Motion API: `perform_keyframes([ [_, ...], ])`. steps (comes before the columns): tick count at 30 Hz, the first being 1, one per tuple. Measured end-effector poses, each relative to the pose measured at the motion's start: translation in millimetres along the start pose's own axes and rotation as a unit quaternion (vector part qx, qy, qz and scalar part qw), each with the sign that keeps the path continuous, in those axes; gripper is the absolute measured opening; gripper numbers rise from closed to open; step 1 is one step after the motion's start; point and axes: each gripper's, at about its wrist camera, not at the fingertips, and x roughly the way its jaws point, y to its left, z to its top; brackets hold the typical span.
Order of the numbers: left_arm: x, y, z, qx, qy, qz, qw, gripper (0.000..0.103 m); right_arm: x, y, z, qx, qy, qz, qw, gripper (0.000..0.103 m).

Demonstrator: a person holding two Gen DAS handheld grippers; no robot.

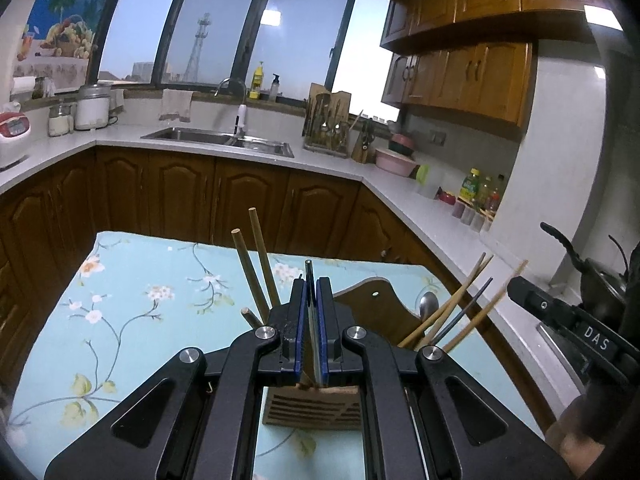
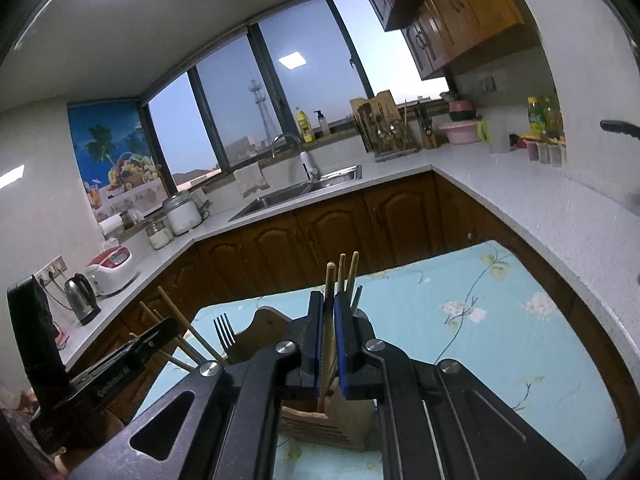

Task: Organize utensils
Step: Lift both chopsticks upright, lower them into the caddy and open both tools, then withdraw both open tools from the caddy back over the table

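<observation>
A wooden utensil holder [image 1: 312, 408] stands on the floral blue tablecloth [image 1: 132, 304]. My left gripper [image 1: 311, 284] is shut on a dark chopstick [image 1: 309, 276], held upright over the holder's left compartment, where bamboo chopsticks [image 1: 256, 268] lean. Several chopsticks [image 1: 460, 304] and a spoon [image 1: 428, 304] lean in the right compartment. My right gripper [image 2: 329, 300] is shut on a bamboo chopstick [image 2: 330, 280] standing over the holder [image 2: 320, 420], beside other chopsticks [image 2: 348, 272]. A fork [image 2: 224, 332] stands in the holder's other compartment.
The table sits close to an L-shaped white countertop [image 1: 400, 196] with brown cabinets. A sink [image 1: 220, 138], utensil rack [image 1: 328, 128], pink bowls [image 1: 396, 160] and bottles [image 1: 480, 192] are on it. A kettle [image 2: 82, 298] and rice cooker [image 2: 112, 264] stand at the left.
</observation>
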Motion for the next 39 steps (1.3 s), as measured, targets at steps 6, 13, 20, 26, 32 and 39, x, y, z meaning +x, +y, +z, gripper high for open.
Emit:
perform_keyframes([
  [6,-7.1,-1.7,2.0,-0.001,-0.002,-0.003,1.0000,0.018,-6.9,-6.8,4.5,0.015,-0.006,0.007,1.000,0.032],
  [13,-33.8,-1.3,0.1,-0.006,-0.021,0.005,0.9997,0.042,-34.1,-11.1,7.6,0.027,-0.029,0.008,0.999,0.063],
  [20,-69.7,7.7,-24.4,-0.019,-0.030,0.014,0.9993,0.059,-51.9,-18.4,-7.9,0.035,-0.027,0.012,0.999,0.078],
  [26,-95.9,18.8,-59.3,-0.038,-0.023,0.036,0.9984,0.081,-64.4,-24.3,-41.8,0.043,0.003,0.021,0.999,0.087],
  [32,-119.5,32.1,-101.1,-0.053,0.000,0.044,0.9976,0.081,-78.7,-24.2,-84.9,0.044,0.034,0.018,0.998,0.087],
  [39,-147.4,38.2,-141.4,-0.052,0.010,0.051,0.9973,0.081,-104.9,-18.6,-129.4,0.030,0.056,0.015,0.998,0.087],
])
